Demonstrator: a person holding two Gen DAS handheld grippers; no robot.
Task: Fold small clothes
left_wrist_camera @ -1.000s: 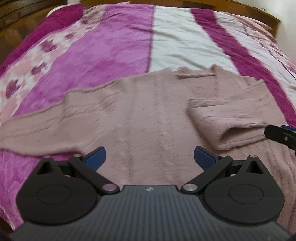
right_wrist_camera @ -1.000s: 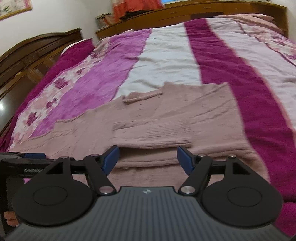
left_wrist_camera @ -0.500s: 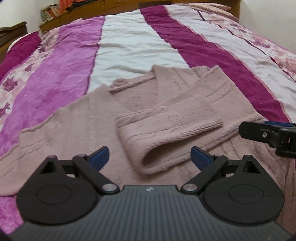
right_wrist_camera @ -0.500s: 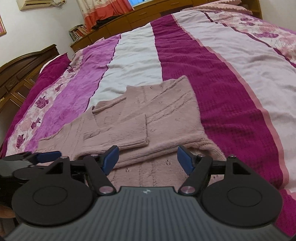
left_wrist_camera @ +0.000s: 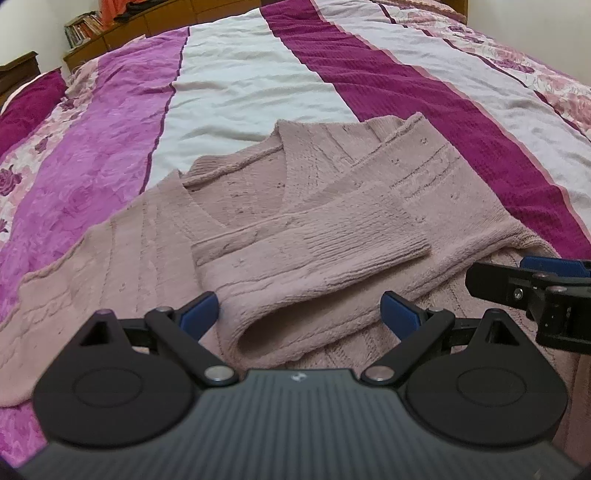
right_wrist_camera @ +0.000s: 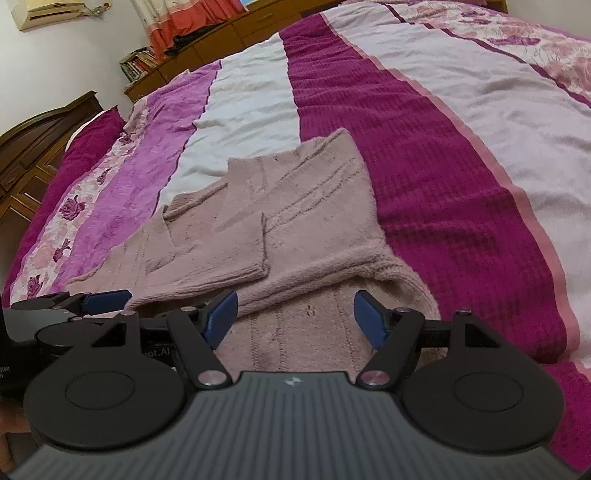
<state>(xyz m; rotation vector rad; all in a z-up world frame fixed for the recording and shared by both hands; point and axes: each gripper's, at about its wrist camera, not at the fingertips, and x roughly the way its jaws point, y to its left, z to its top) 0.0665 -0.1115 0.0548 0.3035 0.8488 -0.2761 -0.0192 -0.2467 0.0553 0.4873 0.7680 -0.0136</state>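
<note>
Work surface: a bed covered by a striped bedspread (left_wrist_camera: 236,77), with lengthwise bands of magenta, white, deep purple-red and a pink rose print. It fills most of both views.

Task item: a dusty-pink knitted cardigan (left_wrist_camera: 236,206) lies flat on the bedspread at the centre of the left wrist frame, mostly over the white and deep purple-red bands. One sleeve (left_wrist_camera: 332,247) is folded across the body, its doubled end forming an open loop at lower centre. In the right wrist frame the cardigan (right_wrist_camera: 295,206) sits at centre left, with the folded edge just above the gripper.

Left gripper (left_wrist_camera: 299,314): the jaws stand wide apart, having closed slightly a moment ago. The blue pads (left_wrist_camera: 199,314) flank the folded sleeve without pressing on it.

Right gripper (right_wrist_camera: 295,317): the jaws are spread. Knit fabric shows in the gap between them, and nothing is pinched. This gripper also appears at the right edge of the left wrist frame.

Room: a low wooden cabinet (right_wrist_camera: 236,26) runs behind the bed at the upper edge. A row of books (right_wrist_camera: 136,62) stands at upper left. An orange curtain (right_wrist_camera: 177,18) hangs above them. A dark wooden bed frame (right_wrist_camera: 40,136) borders the left side. The walls are white.
</note>
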